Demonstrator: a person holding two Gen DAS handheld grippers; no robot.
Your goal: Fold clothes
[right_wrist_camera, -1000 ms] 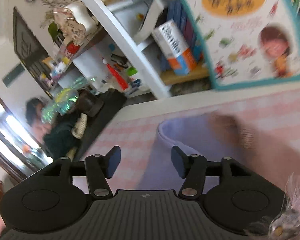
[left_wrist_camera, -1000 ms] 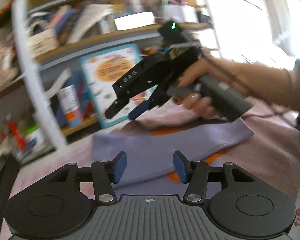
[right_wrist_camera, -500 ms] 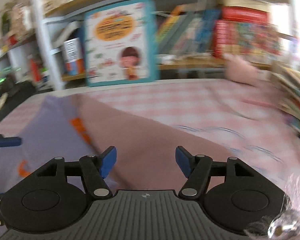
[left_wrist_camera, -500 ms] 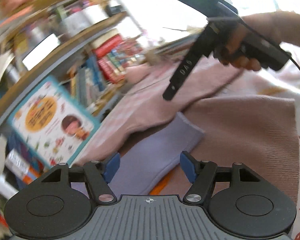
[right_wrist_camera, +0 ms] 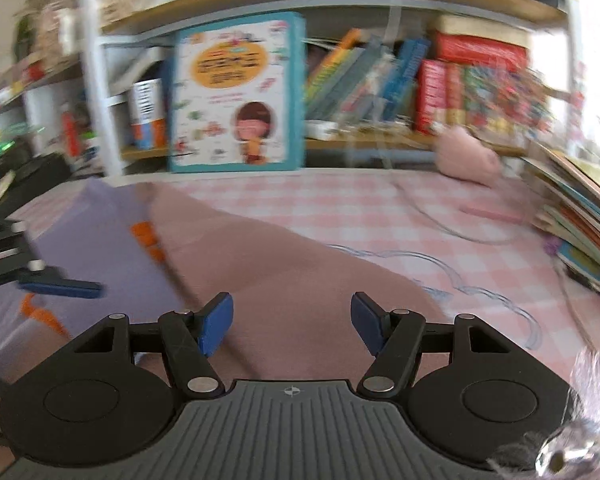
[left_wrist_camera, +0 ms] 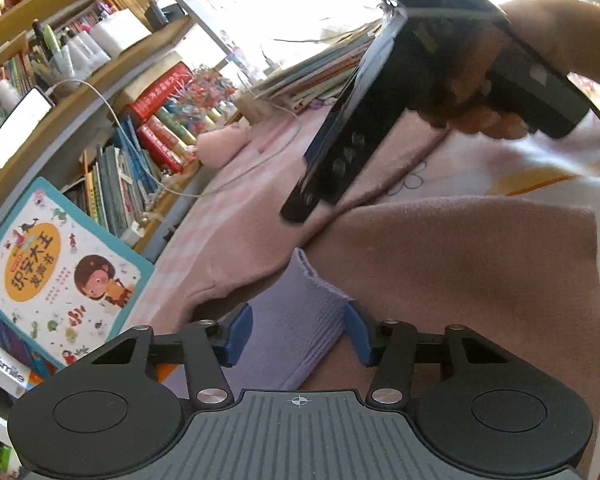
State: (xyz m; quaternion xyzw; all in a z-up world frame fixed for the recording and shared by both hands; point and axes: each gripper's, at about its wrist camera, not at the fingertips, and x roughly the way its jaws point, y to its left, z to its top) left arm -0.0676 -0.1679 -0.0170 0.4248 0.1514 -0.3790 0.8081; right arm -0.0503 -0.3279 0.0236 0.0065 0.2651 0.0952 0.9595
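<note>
A dusty-pink and lavender sweater (left_wrist_camera: 460, 280) lies on the pink checked table. Its lavender ribbed cuff (left_wrist_camera: 300, 320) lies between the open jaws of my left gripper (left_wrist_camera: 298, 334), which do not press it. My right gripper (right_wrist_camera: 292, 324) is open and empty just above the pink body of the sweater (right_wrist_camera: 300, 280); its lavender part with orange print (right_wrist_camera: 100, 248) lies to the left. In the left wrist view the right gripper (left_wrist_camera: 340, 152) hangs above the sweater, held in a hand. A left fingertip (right_wrist_camera: 60, 286) shows at the left in the right wrist view.
A bookshelf (right_wrist_camera: 380, 72) with a picture book (right_wrist_camera: 236, 96) runs along the far table edge. A pink plush toy (right_wrist_camera: 468, 156), a white cable (right_wrist_camera: 440, 224) and a stack of books (right_wrist_camera: 580, 216) lie at the right. The checked tablecloth (right_wrist_camera: 380, 208) shows beyond the sweater.
My left gripper has swung right and come down over the lavender cuff. My right gripper has turned from the table's left end to face the shelf, over the pink body. Both stayed open.
</note>
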